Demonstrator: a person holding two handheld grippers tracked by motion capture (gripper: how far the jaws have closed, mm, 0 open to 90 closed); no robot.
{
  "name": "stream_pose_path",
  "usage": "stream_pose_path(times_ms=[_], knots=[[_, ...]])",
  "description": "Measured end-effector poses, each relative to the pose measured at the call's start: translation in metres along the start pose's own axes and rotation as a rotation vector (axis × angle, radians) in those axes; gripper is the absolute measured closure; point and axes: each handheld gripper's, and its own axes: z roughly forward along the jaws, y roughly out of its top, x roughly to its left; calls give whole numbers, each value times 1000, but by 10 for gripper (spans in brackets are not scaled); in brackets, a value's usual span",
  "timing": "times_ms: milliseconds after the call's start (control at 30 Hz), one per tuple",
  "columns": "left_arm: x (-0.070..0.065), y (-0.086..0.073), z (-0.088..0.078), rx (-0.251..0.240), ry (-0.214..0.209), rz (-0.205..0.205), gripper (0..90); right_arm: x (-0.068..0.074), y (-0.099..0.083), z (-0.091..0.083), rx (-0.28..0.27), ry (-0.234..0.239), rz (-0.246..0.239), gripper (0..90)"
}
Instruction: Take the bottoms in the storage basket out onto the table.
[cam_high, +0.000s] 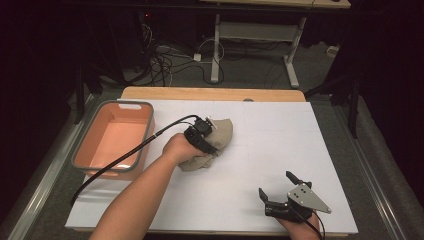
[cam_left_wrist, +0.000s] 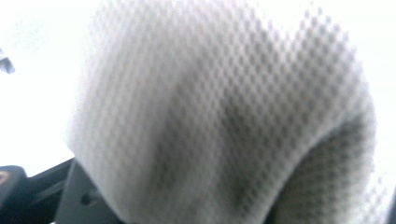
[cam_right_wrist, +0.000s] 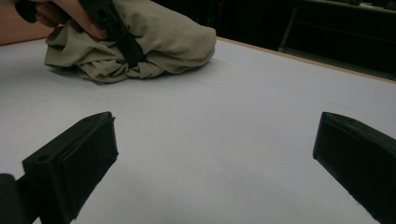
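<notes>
In the high view, the left tool (cam_high: 204, 131) is pressing into a crumpled beige cloth (cam_high: 220, 136) at mid-frame on the bench (cam_high: 280, 135), beside an orange tub (cam_high: 114, 137); whether it is gripping, I cannot tell. In the left gripper view, cloth weave (cam_left_wrist: 224, 116) is lying blurred against the lens. In the right gripper view, the right tool (cam_right_wrist: 215, 158) is gaping wide and empty, cloth at upper left.
</notes>
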Motion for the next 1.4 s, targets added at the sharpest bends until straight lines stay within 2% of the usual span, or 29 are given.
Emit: stream_pose_path(times_ms=[100,300,333,400,500,700,867,1100,1400], knots=[[2,-5,5,-48,-17,-17,323,0,0,1,0,-2,0,6],[2,-14,14,-108,-12,-31,227,0,0,1,3,-7,-2,6],[2,-14,14,-108,-12,-31,210,0,0,1,3,-7,-2,6],[0,-18,16,-138,-15,-23,181,0,0,2,3,-2,1,6],[-2,-20,18,-153,-9,-6,134,0,0,2,4,-2,1,6],[-3,-22,21,-176,3,-10,36,1,0,3,4,-3,-3,6],[-2,-22,20,-173,-3,-27,0,0,0,3,7,-2,3,6],[-1,-24,12,-201,-8,-40,0,0,2,2,-3,5,-5,5],[0,-26,-8,-264,-26,-57,0,0,3,2,-8,4,3,4]])
